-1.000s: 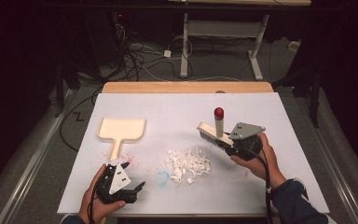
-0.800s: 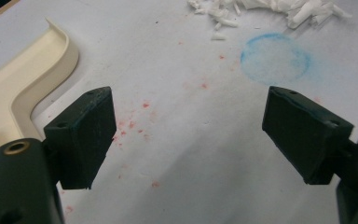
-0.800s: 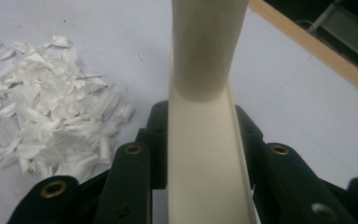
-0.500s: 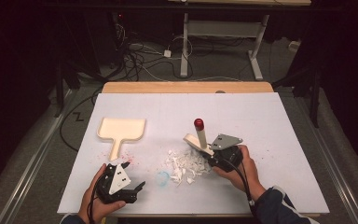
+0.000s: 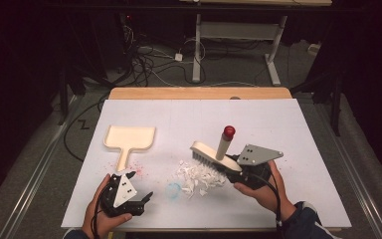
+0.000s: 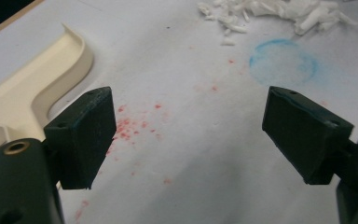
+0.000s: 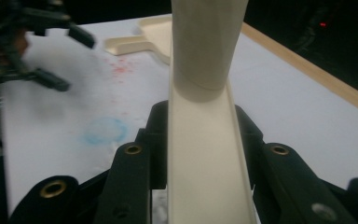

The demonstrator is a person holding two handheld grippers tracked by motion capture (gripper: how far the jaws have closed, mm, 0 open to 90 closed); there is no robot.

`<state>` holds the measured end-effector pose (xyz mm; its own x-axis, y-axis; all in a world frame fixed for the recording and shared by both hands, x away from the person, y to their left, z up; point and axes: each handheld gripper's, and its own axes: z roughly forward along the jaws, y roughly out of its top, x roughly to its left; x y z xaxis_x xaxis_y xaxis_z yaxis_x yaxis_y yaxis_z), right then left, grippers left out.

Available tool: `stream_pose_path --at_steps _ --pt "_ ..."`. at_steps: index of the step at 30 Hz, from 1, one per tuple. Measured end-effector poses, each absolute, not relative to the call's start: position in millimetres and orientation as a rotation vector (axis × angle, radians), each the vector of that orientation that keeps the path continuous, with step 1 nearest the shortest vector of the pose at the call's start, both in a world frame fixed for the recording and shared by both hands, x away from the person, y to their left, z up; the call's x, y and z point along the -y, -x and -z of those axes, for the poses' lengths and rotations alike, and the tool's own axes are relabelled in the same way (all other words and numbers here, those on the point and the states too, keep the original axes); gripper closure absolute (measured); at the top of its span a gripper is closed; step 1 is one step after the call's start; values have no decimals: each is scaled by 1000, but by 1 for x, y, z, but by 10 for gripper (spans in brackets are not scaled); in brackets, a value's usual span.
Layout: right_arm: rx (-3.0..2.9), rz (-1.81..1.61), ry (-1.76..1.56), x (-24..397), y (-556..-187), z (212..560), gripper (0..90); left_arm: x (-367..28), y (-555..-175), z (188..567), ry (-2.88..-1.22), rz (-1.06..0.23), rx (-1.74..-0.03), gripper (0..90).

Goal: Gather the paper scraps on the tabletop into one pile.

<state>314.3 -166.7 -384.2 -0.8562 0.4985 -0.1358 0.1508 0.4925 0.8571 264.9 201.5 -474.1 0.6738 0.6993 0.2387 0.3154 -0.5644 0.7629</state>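
Brush [image 5: 210, 154] sits in your right gripper, bristles down at the right edge of the scraps, handle with its red knob tipped up and away from you.

Left to right across the sheet:

- Dustpan [image 5: 129, 139], cream plastic, lies flat at far left, handle toward you. Untouched. Looks light and stiff; take it by the handle, since the shallow tray would skid if pushed.
- Left gripper [image 5: 146, 198] rests low near the front edge, just below the dustpan handle. Its jaws stand wide apart with nothing between them; the left gripper view has bare sheet [image 6: 186, 154] and red specks [image 6: 126, 126] in the gap.
- Blue ring stain [image 5: 173, 189] marks the sheet just left of the pile.
- Scraps [image 5: 199, 177], white torn paper, loosely heaped at centre. Very light; a fast stroke will likely scatter them, so sweep short and slow.
- Right gripper [image 5: 233, 167] is clamped on the cream brush back, jaws pressed on both sides of it in the right gripper view [image 7: 205, 154]. The brush looks rigid and smooth, so it could pivot in the pads; your grip on the flat back is a sound one.

No brand, label or readable writing on anything.
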Motion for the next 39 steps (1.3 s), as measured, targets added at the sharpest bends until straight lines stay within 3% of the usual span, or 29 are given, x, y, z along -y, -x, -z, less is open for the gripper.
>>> stream_pose_path --at_steps 8,17,30,39 --pt "-2593 -1347 -425 130 -294 413 679 -211 -264 470 -2103 -756 -821 168" --pt "-2653 -1300 -405 117 -304 439 679 -208 -265 472 -2123 -743 -808 168" --pt "-2558 -1259 -471 138 -327 431 679 -201 -266 476 -2167 -713 -775 168" --pt "-2468 -1330 -501 152 -325 404 678 -201 -265 476 -2175 -702 -781 168"
